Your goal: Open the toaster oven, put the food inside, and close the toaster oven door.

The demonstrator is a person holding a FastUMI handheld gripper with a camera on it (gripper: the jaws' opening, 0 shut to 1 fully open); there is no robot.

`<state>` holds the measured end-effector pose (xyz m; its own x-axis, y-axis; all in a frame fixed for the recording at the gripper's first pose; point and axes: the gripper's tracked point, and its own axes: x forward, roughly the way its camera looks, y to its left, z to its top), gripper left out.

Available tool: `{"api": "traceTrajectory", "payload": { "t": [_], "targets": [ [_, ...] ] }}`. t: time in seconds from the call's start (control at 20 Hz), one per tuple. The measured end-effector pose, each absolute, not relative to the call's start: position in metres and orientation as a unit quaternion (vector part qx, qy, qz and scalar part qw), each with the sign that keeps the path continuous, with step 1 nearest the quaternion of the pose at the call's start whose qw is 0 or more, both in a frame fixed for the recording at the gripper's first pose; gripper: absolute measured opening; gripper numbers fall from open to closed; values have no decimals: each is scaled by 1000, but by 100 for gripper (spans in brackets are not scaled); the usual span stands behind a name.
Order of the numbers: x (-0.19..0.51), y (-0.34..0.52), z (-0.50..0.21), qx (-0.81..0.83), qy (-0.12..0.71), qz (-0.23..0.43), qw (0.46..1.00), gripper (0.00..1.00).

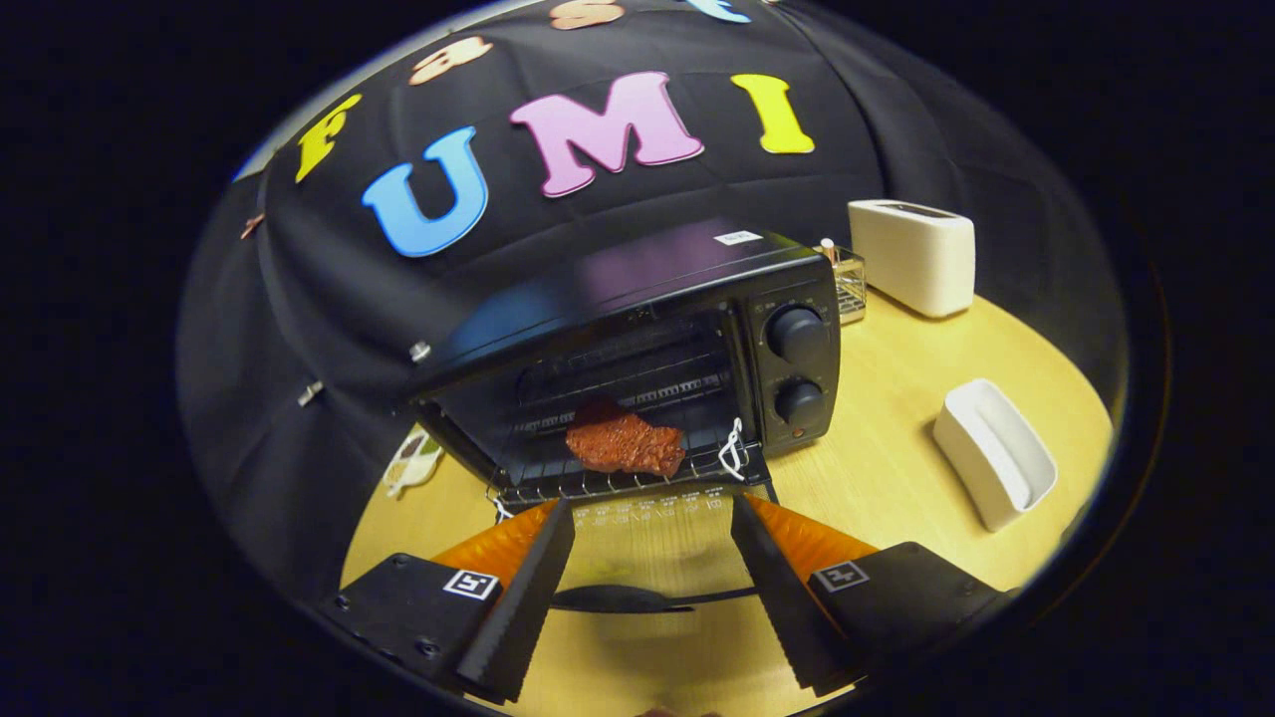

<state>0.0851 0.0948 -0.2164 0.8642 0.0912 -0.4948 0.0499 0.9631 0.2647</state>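
While my claw (pixel 652 508) hung released over the lowered glass door (pixel 637 558), its fingers spread wide and grasping nothing, the meat (pixel 626 445) lay on the wire rack (pixel 618 482) inside the open toaster oven (pixel 637 349), just beyond them. Far right on the wooden table (pixel 896 438) stood a white toaster (pixel 912 256), a white dish (pixel 993 453) nearer.

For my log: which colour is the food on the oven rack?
Reddish brown food, in the gripper view.

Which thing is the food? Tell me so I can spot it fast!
Find the black toaster oven on the wooden table, its door open. On its wire rack, just beyond the open gripper, lies a reddish-brown meat piece, the only lumpy red thing there.
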Motion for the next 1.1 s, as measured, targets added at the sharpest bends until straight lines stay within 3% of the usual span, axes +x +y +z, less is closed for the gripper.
{"api": "traceTrajectory", "payload": {
  "t": [0.5,1.1],
  "targets": [
    [20,122,-291,22,390,33,920,99],
    [39,139,-325,-4,398,20,917,99]
  ]
}}
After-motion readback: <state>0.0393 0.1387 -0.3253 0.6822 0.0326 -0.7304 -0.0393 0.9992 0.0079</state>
